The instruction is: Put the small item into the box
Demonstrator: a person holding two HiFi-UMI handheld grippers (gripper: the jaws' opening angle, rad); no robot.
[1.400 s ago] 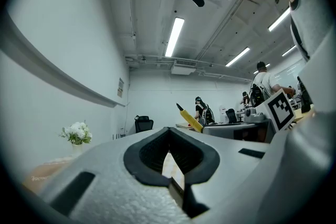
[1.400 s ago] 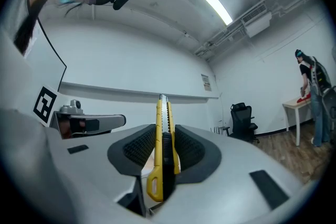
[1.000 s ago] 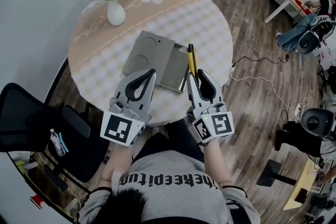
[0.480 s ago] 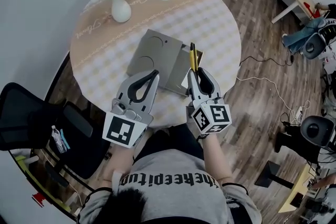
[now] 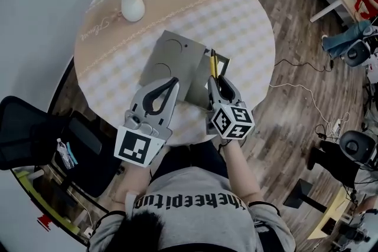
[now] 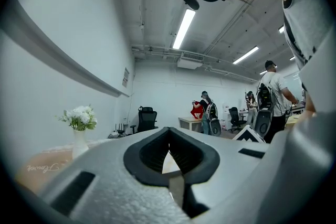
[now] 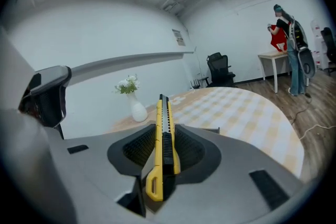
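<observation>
Since a second ago the right gripper (image 5: 216, 82) has edged forward and rolled, so its marker cube now turns a corner to the head camera. The yellow utility knife (image 5: 213, 64) it carries reaches over the right edge of the open grey box (image 5: 174, 59). Its jaws are clamped on the knife's body, blade end pointing away from the person (the looped tail sticks out back towards the gripper's own camera). The left gripper (image 5: 170, 83) hovers just beside it at the box's near edge, jaws closed together with nothing between them. The box lies flat on the round checked table (image 5: 242, 20); a white vase (image 5: 132, 7) of flowers stands well apart, near the far left rim
</observation>
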